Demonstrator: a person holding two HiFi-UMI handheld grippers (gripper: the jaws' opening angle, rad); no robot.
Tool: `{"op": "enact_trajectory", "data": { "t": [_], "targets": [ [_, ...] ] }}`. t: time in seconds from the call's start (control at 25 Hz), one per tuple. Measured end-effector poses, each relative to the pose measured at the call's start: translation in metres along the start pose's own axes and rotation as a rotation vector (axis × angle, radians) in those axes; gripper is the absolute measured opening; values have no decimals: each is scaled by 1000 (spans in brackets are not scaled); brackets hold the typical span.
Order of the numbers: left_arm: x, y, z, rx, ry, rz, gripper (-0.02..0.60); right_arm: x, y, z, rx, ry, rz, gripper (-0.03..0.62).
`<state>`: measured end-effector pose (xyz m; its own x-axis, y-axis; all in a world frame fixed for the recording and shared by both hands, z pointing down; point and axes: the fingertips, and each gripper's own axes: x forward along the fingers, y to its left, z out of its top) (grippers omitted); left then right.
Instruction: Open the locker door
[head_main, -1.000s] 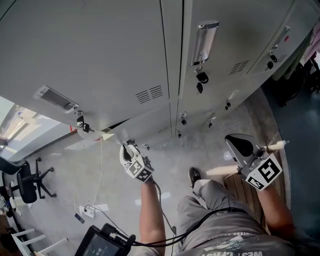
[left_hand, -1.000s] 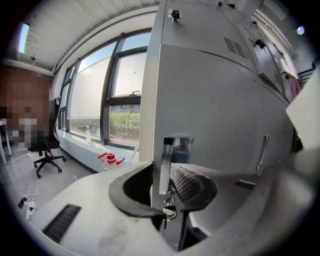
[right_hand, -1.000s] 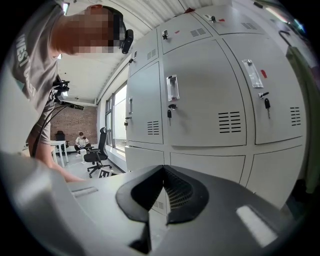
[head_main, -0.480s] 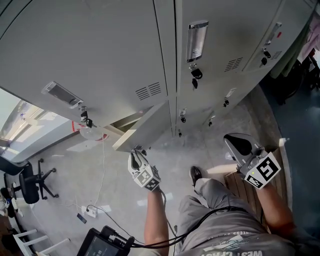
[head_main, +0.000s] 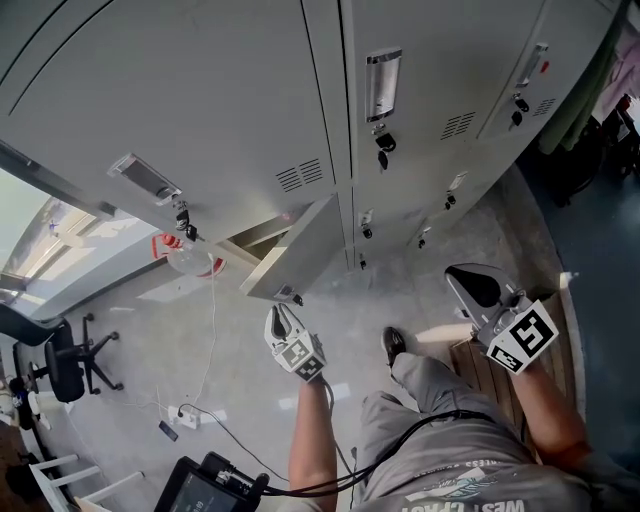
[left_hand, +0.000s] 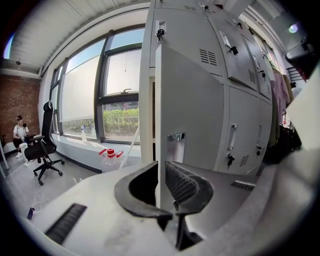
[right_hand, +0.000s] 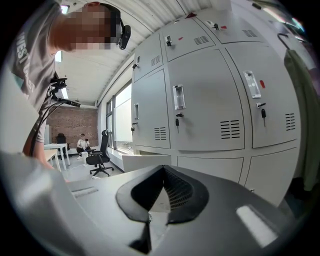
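Closing on nothing, the left claw (head_main: 281, 316) sits just below the free edge of the locker door (head_main: 295, 255), which stands partly open in the bottom row of lockers (head_main: 430, 130). Unheld, the door may, I judge, swing back or stop short of fully open. The right claw (head_main: 462, 280) hangs shut and empty, well apart, too far to catch it.

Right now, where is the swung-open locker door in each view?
Head view: open locker door, centre-left, swung out.
Left gripper view: centre, its edge facing the camera.
Right gripper view: low, left of centre.
Shared landmark: black office chair.
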<state>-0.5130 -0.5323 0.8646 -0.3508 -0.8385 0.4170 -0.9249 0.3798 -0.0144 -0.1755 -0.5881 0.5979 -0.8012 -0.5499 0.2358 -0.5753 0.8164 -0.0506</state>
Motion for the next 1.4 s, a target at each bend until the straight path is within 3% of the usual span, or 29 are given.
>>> {"op": "enact_trajectory", "data": {
  "t": [0.24, 0.4, 0.92, 1.4],
  "targets": [
    [-42, -3, 32, 9, -27, -27, 15, -17, 12, 26, 7, -31, 7, -5],
    [-78, -9, 77, 23, -71, -67, 6, -33, 23, 49, 10, -63, 8, -5],
    [-234, -44, 211, 67, -236, -309, 6, -111, 54, 98, 30, -168, -43, -5],
    [-363, -11, 265, 45, -305, -414, 6, -177, 120, 128, -47, -228, -45, -5]
  ]
}}
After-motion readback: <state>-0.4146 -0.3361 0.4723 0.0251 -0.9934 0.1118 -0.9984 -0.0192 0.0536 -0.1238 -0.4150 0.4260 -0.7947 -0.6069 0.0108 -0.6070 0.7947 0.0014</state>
